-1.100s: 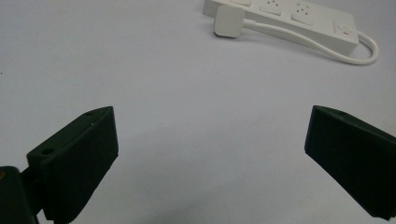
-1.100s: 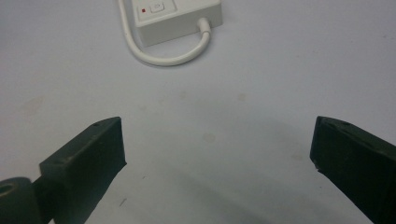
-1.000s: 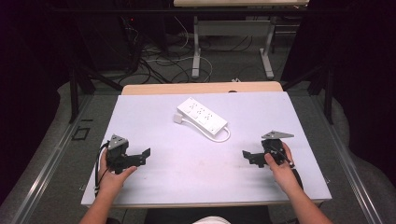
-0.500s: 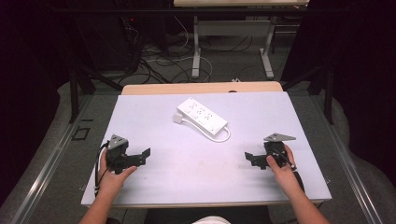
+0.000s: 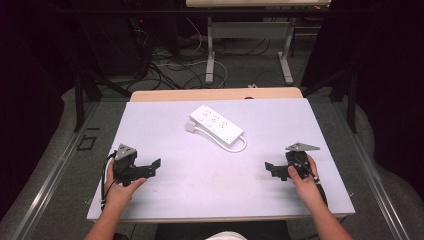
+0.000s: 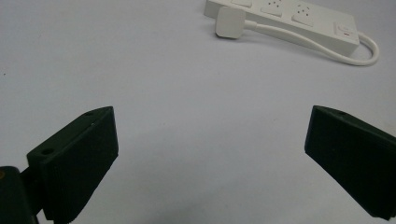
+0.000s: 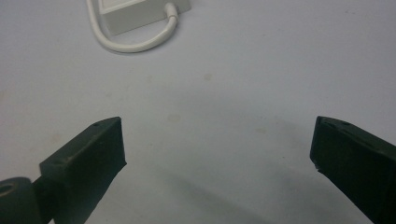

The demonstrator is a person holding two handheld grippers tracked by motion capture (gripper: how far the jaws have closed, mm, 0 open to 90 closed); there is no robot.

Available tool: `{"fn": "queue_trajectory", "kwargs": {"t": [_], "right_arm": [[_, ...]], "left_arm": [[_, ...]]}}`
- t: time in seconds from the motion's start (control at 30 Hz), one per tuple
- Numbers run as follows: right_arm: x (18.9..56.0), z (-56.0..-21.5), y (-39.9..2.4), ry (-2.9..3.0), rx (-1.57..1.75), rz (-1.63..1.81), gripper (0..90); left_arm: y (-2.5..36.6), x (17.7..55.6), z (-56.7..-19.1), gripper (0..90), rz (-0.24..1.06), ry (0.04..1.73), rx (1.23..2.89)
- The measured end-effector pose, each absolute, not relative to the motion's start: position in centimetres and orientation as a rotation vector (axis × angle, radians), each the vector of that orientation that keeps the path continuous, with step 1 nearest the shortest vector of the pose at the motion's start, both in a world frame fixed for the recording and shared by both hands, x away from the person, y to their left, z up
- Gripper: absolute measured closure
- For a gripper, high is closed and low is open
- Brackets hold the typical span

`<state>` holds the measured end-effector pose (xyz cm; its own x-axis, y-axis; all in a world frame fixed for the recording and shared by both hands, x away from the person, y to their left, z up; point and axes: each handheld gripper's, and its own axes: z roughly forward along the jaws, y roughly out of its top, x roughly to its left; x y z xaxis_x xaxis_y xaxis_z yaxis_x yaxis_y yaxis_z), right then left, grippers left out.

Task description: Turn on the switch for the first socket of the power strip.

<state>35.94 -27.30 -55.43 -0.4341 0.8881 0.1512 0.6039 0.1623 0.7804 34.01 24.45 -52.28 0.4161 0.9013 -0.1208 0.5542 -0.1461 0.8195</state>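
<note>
A white power strip [image 5: 216, 125] lies slantwise in the far middle of the white table [image 5: 165, 200], its short cable [image 5: 240, 147] looped round its near end and its flat plug [image 5: 190, 127] by its left side. My left gripper [image 5: 155, 167] rests low at the table's near left, open, jaws empty and aimed toward the strip [image 6: 285, 18], whose plug [image 6: 229, 22] lies in front of it. My right gripper [image 5: 270, 169] sits at the near right, open and empty; its view catches the strip's end [image 7: 140, 11] and cable loop [image 7: 135, 44].
A wooden board [image 5: 215, 94] edges the table's far side. Beyond it are metal desk legs [image 5: 210, 55] and loose cables [image 5: 165, 65] on the floor. A dark frame [image 5: 80, 100] stands at the left. Bare tabletop lies between the grippers and the strip.
The right gripper has shifted very slightly; the left gripper and the power strip are where they were.
</note>
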Motion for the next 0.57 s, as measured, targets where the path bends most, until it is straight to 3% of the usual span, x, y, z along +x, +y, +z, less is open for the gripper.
{"fn": "queue_trajectory", "kwargs": {"t": [0.57], "right_arm": [[36.2, -55.56, -27.92, 2.073, 1.462, 1.152, 3.2]], "left_arm": [[24.43, 33.98, -52.34, 2.9, 0.513, 1.264, 1.824]]}}
